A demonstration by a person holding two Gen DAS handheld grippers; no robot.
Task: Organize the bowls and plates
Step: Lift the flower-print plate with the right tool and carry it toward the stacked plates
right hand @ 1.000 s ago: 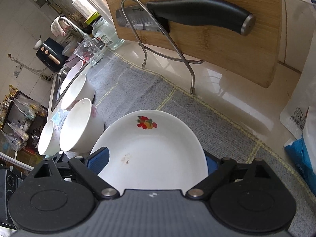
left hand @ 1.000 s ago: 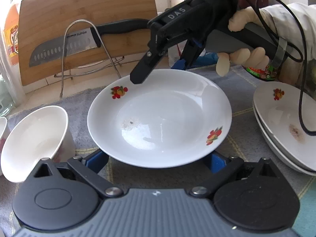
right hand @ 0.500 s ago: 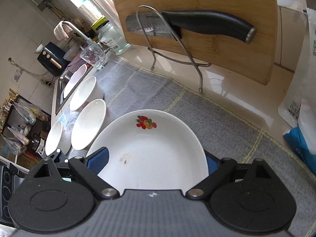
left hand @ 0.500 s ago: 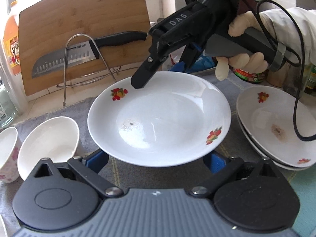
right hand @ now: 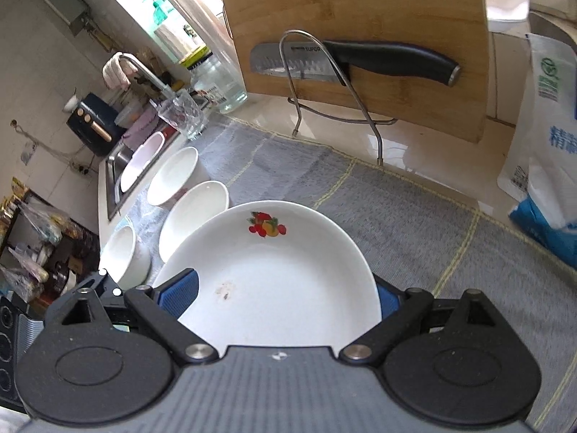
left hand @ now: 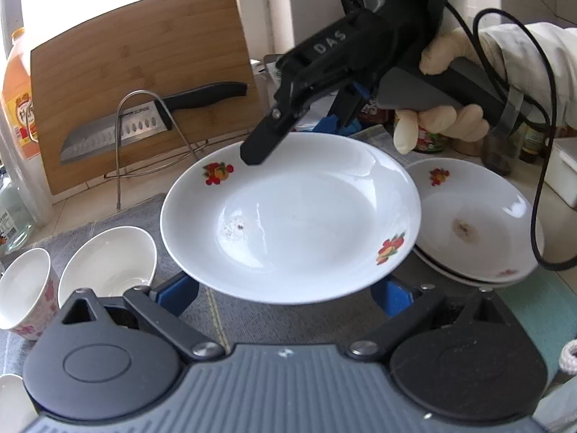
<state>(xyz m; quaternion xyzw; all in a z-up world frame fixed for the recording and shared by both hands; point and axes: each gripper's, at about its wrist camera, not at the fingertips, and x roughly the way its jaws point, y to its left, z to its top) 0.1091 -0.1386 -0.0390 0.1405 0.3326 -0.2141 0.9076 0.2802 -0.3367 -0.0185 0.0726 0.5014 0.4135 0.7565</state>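
A white plate with fruit prints (left hand: 306, 223) hangs in the air between my two grippers; it also shows in the right wrist view (right hand: 274, 281). My left gripper (left hand: 285, 296) has its blue pads wide apart at the plate's near rim, with the plate between them. My right gripper (right hand: 285, 296) holds the far rim the same way; its body shows in the left wrist view (left hand: 288, 137). A stack of like plates (left hand: 476, 227) lies to the right on the mat. White bowls (left hand: 108, 263) (right hand: 194, 216) stand to the left.
A bamboo cutting board (left hand: 144, 72) with a knife (left hand: 151, 119) on a wire rack stands at the back. A flowered cup (left hand: 25, 288), a glass (right hand: 182, 115), bottles, a sink (right hand: 119, 166) and a blue-white bag (right hand: 548, 144) ring the grey mat (right hand: 414, 216).
Both grippers have lifted the plate higher and carried it right, toward the plate stack. The bowls and the cup have slid further left and lower in view.
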